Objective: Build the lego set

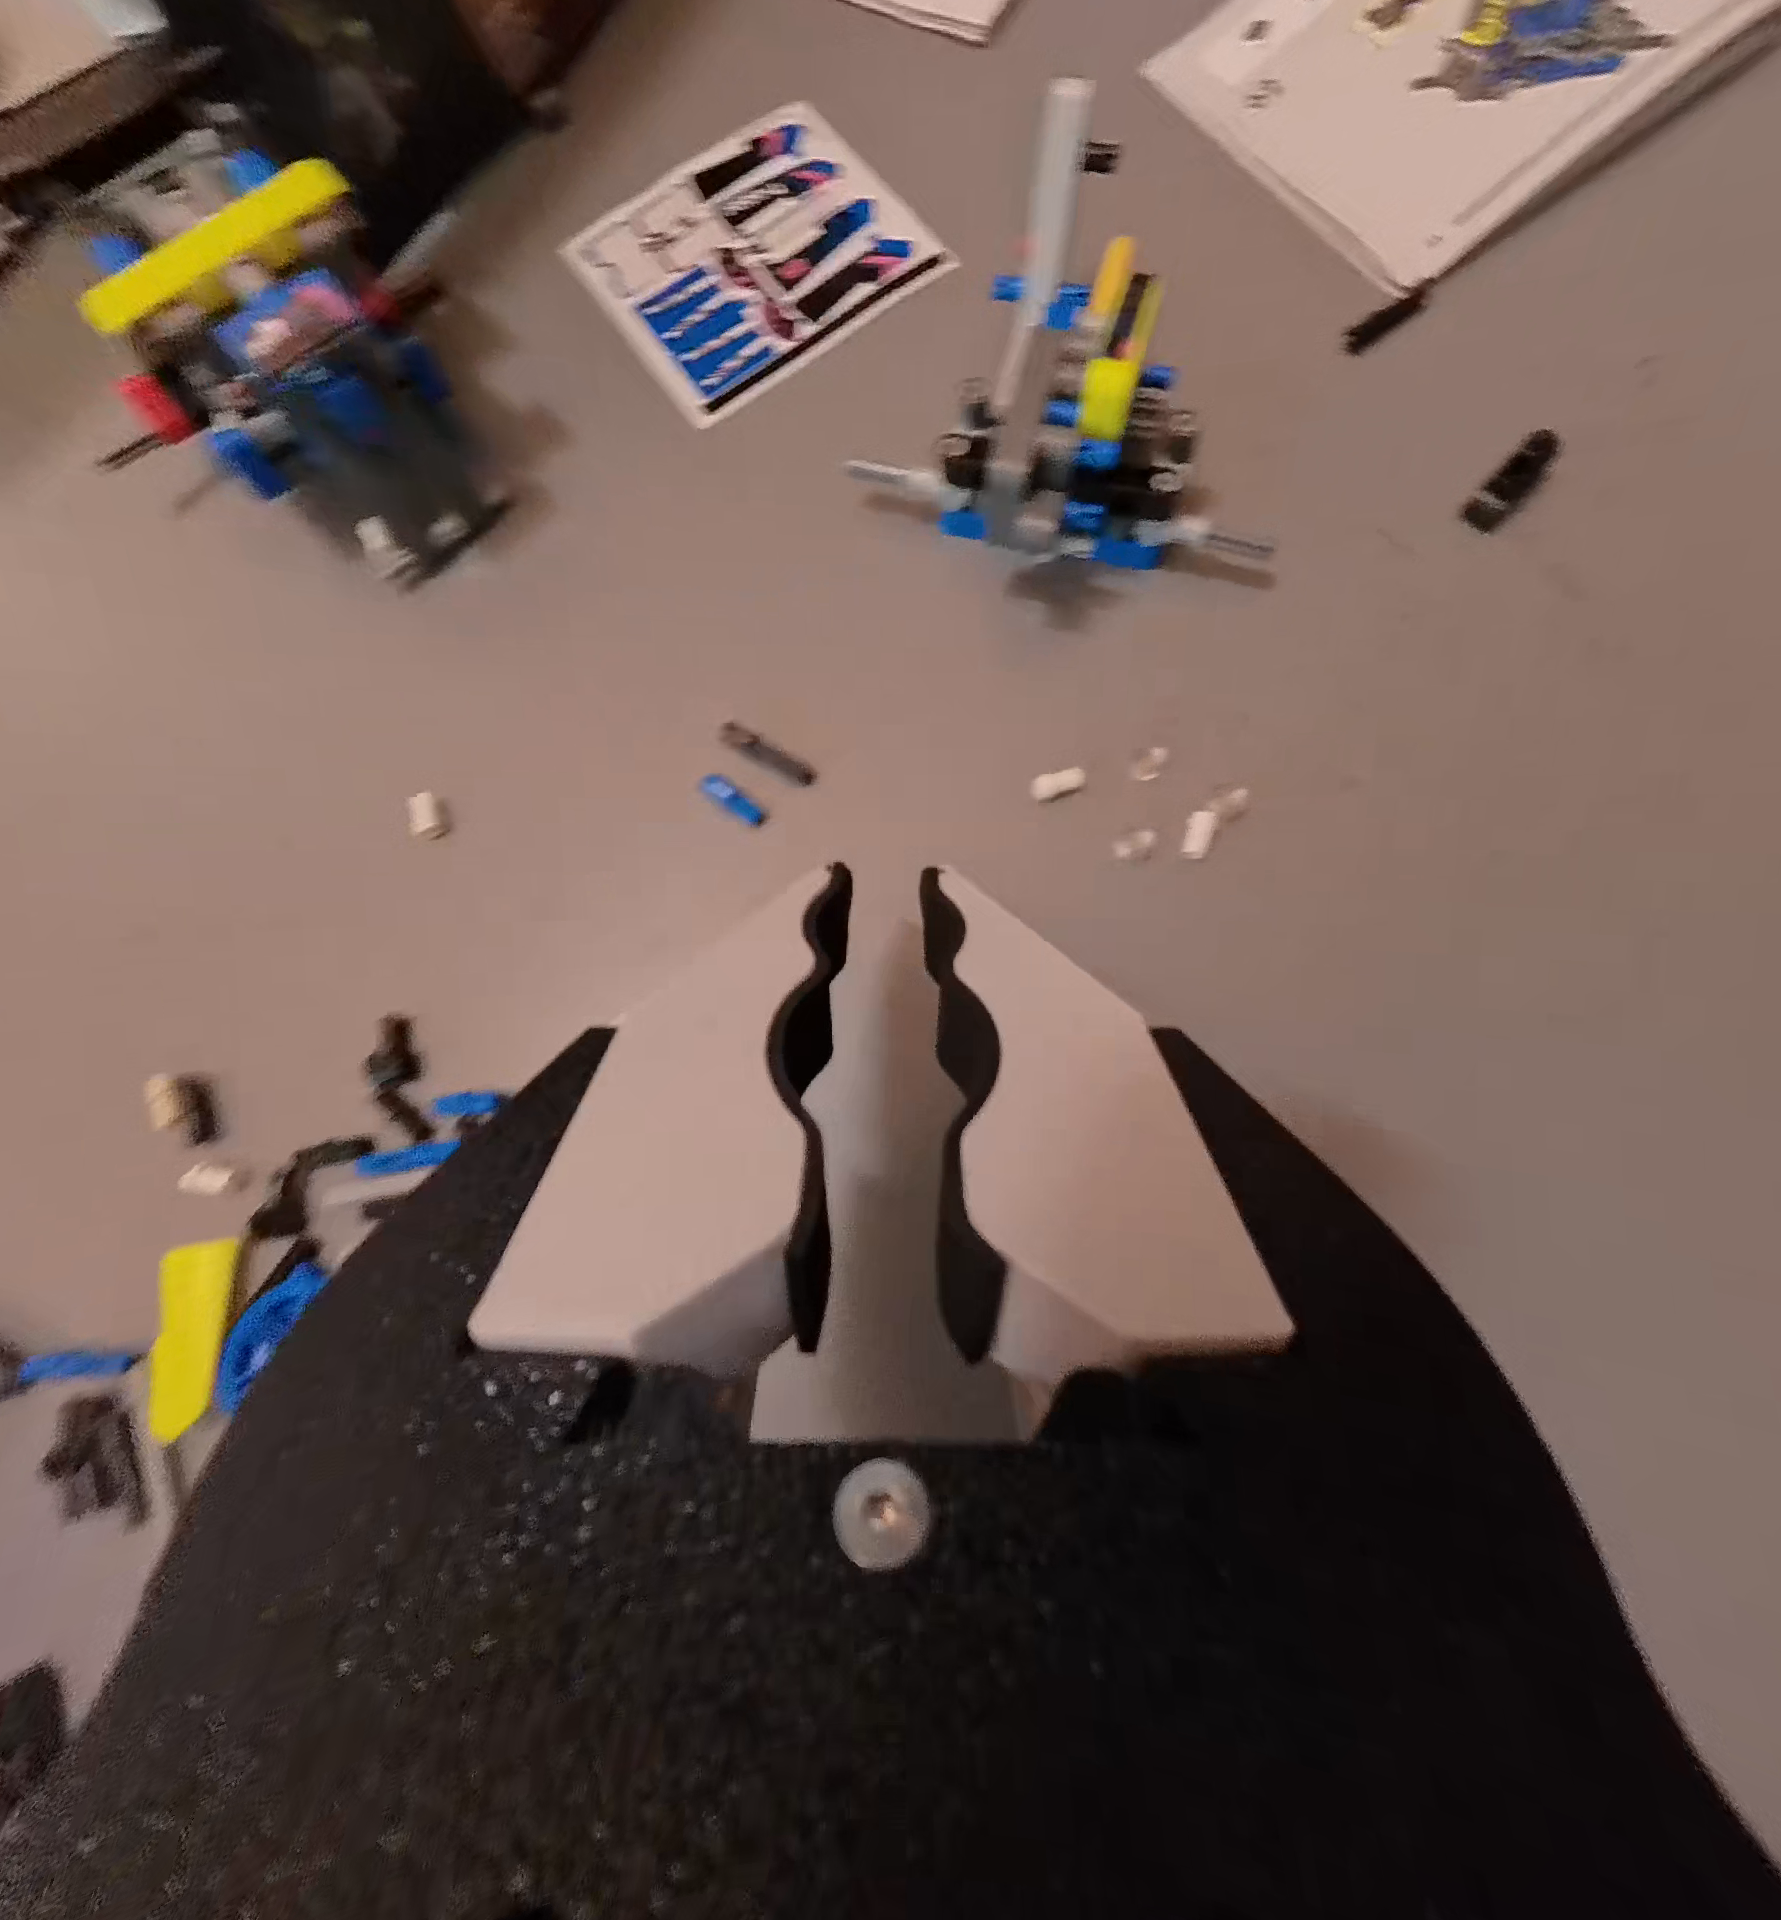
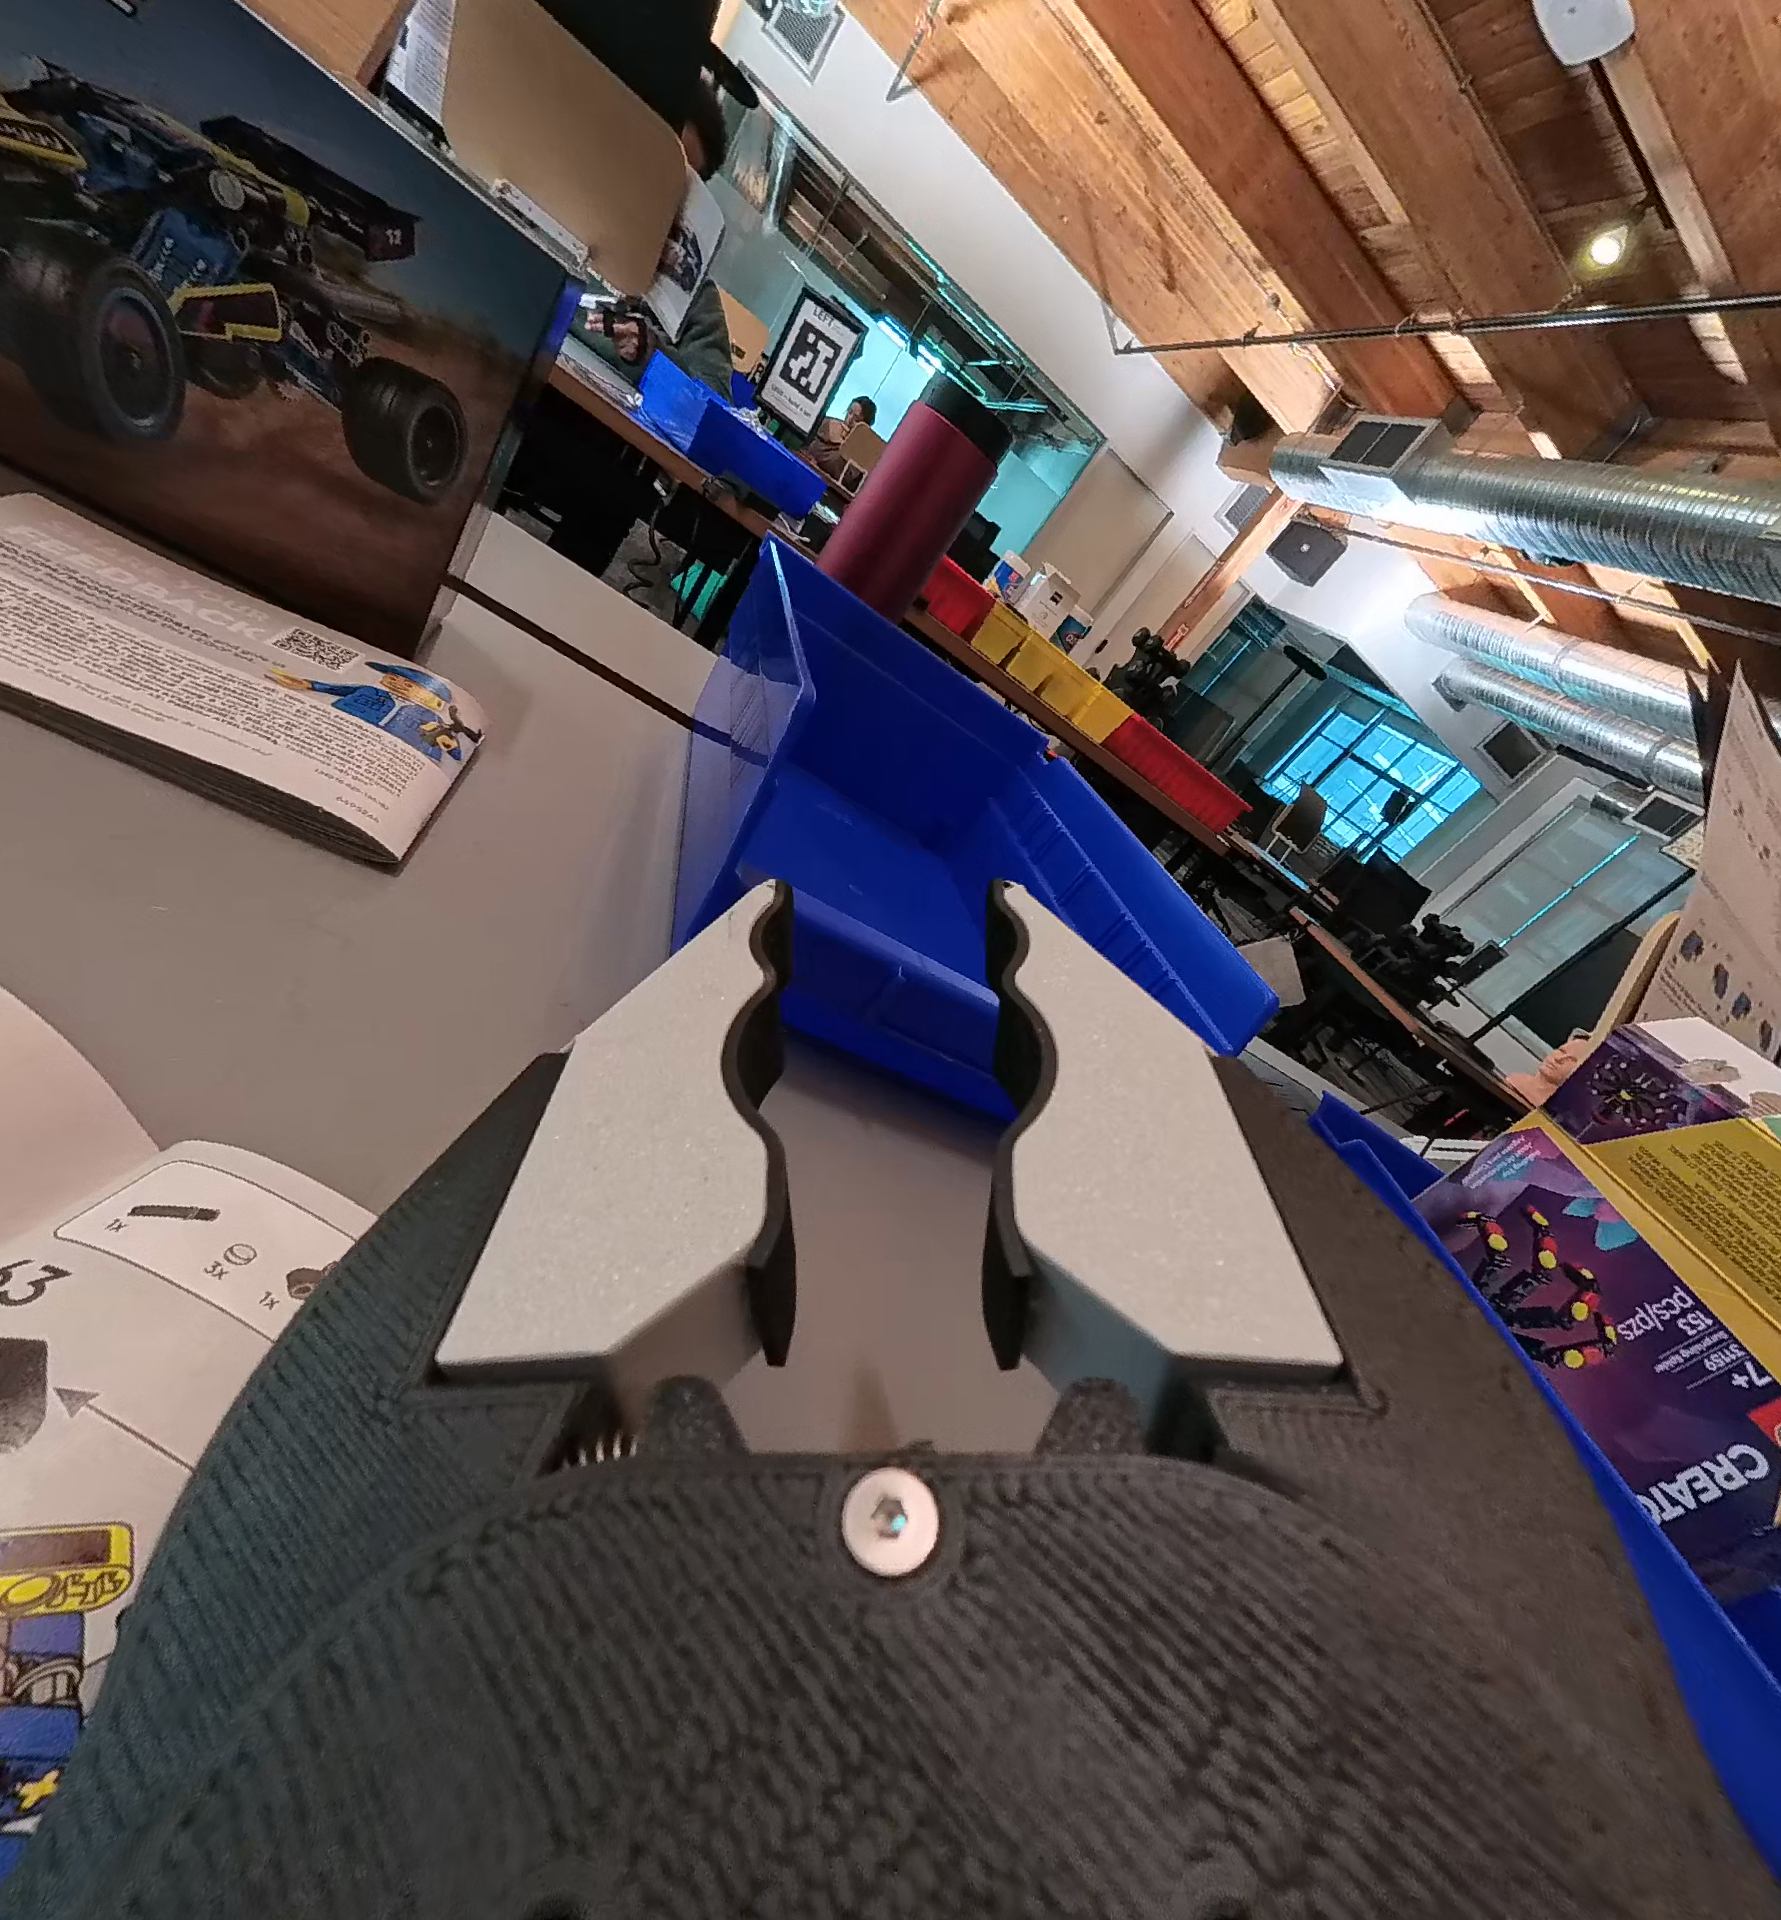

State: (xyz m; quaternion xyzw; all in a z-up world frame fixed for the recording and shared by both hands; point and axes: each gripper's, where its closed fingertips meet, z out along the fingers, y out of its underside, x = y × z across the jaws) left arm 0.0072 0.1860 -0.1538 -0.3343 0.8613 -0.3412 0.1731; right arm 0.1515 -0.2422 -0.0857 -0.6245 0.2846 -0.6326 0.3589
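left gripper (image 1: 884, 883): jaws slightly apart, empty | blue-yellow lego assembly (image 1: 1068, 457): on grey table (image 1: 1488, 831), well ahead of left gripper, slightly right | right gripper (image 2: 888, 904): jaws apart, empty, facing blue bin (image 2: 896, 748)

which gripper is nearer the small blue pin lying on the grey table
Left. The left gripper hovers open just short of the small blue pin. The right gripper points at a blue plastic bin; the pin is out of its view.
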